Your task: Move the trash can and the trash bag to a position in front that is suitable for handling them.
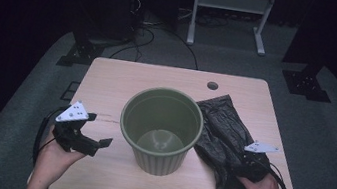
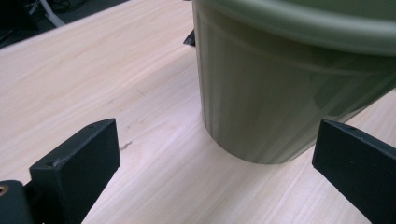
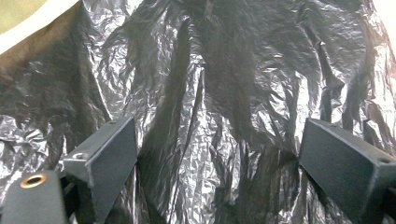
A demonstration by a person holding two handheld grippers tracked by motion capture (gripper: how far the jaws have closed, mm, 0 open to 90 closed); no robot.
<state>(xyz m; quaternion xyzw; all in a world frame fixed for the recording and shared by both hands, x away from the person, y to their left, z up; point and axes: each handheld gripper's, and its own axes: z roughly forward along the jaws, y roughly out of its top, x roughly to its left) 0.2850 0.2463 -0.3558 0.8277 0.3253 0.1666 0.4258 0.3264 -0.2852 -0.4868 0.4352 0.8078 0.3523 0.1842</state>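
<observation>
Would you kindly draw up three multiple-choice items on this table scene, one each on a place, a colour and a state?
1. Where does the black plastic bag lie, seen from the high view?
A. inside the bin
B. on the table, right of the bin
C. on the floor

2. What colour is the bin?
A. olive green
B. red
C. white

3. How do the jaws of the left tool stand?
A. clamped on the bin's rim
B. shut on the bag
C. apart, holding nothing

Key: 1 B, the bag is spread beside the bin; 2 A, its wall is green; 3 C, only bare tabletop lies between the jaws.
</observation>
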